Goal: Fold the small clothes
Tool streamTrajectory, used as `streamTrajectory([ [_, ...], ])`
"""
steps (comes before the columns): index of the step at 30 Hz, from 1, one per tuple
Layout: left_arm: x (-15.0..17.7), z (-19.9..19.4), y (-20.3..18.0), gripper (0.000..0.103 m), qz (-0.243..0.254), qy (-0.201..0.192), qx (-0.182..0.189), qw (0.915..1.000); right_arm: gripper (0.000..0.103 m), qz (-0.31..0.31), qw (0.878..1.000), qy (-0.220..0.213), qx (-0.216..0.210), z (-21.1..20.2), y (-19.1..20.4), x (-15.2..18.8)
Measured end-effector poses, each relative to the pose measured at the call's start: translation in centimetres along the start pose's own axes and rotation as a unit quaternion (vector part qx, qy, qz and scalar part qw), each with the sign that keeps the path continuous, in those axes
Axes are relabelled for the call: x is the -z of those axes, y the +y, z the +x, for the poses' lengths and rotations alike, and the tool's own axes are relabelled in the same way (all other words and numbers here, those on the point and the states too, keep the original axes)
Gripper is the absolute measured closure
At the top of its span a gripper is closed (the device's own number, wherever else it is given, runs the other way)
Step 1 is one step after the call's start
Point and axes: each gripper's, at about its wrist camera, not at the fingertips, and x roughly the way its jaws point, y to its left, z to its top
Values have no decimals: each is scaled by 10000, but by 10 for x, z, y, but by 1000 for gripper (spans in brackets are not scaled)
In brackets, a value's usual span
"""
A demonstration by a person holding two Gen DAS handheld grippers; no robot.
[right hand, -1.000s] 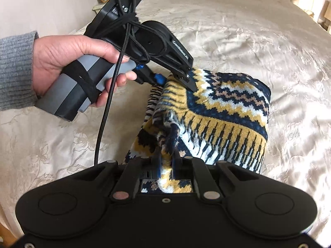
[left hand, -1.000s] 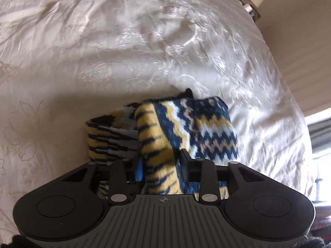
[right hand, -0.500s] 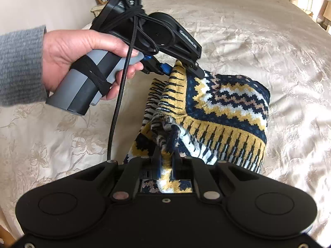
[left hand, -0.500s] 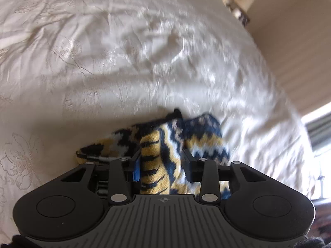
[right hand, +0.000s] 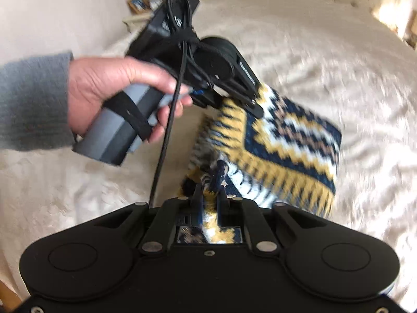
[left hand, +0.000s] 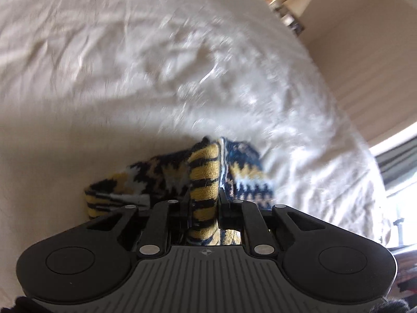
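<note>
- The left gripper point(left hand: 204, 195) has just been closing; its fingers now clamp a yellow-and-black striped fold of the knitted garment point(left hand: 234, 177).
- The right gripper point(right hand: 209, 190) pinches a bunched edge of the same garment, fingers tight together on it.
- The garment hangs between both grippers over the cream bedspread point(right hand: 325, 65), its right part draping down.
- A hand point(right hand: 104, 88) in a grey sleeve point(right hand: 31, 99) grips the left handle.

Your left wrist view looks steeply down, close over knit garment point(left hand: 206, 180); right wrist view likewise, facing left gripper point(right hand: 242, 104). Both share garment, bedspread point(left hand: 130, 78).
</note>
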Motion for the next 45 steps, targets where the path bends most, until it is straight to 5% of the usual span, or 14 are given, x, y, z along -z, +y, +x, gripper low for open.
streamTrajectory([
  [3, -1, -22, 9, 92, -189, -161, 139, 9996, 88, -156, 9996, -58, -229, -4, 12, -7],
  [9, 6, -15, 56, 91, -434, 147, -349, 9983, 88, -387, 9967, 412, -576, 42, 36, 3],
  [11, 11, -3, 69, 88, -520, 296, -593, 9964, 78, -470, 9951, 691, -536, 62, 41, 10],
  [14, 16, 7, 84, 65, -692, 337, -859, 9933, 62, -457, 9913, 1075, -601, 79, 38, 19],
  [17, 15, -6, 88, 61, -850, 127, -964, 9916, 45, -328, 9924, 918, -752, 62, 28, 20],
  [22, 12, -38, 55, 59, -87, -282, -1339, 9906, 38, 188, 9966, 106, -793, 14, -14, 7],
  [25, 16, -41, 26, 59, 370, -298, -1186, 9918, 39, 545, 9978, -261, -283, 11, -49, -12],
  [27, 22, -34, 7, 58, 648, -268, -1057, 9919, 55, 679, 9973, -275, 13, 24, -75, -26],
  [28, 25, -28, -2, 58, 780, -249, -977, 9918, 76, 718, 9971, -214, 162, 34, -87, -33],
  [29, 29, -22, -9, 58, 903, -213, -894, 9917, 79, 781, 9965, -165, 257, 44, -100, -43],
  [32, 44, -1, -18, 58, 1075, 55, -840, 9906, 79, 1094, 9929, -105, 455, 69, -130, -57],
  [37, 72, 32, -14, 56, 1470, 313, -1234, 9809, 78, 1297, 9882, 654, 486, 118, -151, -49],
  [41, 70, 39, -5, 54, 1241, 283, -1207, 9845, 78, 769, 9914, 828, 665, 141, -139, -40],
  [45, 67, 31, -9, 52, 1083, 238, -1110, 9876, 78, 878, 9909, 847, 569, 136, -144, -44],
])
